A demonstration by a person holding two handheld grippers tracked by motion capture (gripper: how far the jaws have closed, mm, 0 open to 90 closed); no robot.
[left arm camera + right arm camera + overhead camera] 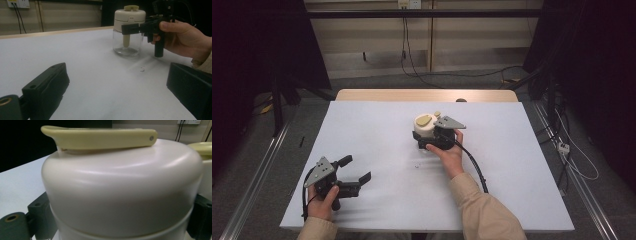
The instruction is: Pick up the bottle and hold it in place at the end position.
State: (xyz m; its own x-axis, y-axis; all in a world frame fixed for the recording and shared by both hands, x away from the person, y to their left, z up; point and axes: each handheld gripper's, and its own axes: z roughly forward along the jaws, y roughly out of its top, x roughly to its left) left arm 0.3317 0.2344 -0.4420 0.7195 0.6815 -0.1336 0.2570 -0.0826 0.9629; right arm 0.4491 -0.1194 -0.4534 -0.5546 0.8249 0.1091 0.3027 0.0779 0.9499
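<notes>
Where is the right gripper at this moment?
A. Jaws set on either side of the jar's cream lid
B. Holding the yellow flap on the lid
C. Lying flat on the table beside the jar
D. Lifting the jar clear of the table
A: the right gripper has its jaws either side of the cream lid of the jar, whose glass base rests on the table.

- The place reads as a lab or recording studio, not a home.
- A table point(377, 200) under a plain white sheet stands on grey carpet, beneath the right gripper point(438, 139).
- Black curtains point(242, 60) hang well to both sides of that gripper.
- Beyond it, cables point(407, 55) run down a bare panelled wall from a socket point(408, 4).
- Metal floor rails point(252, 185) flank the table.
</notes>
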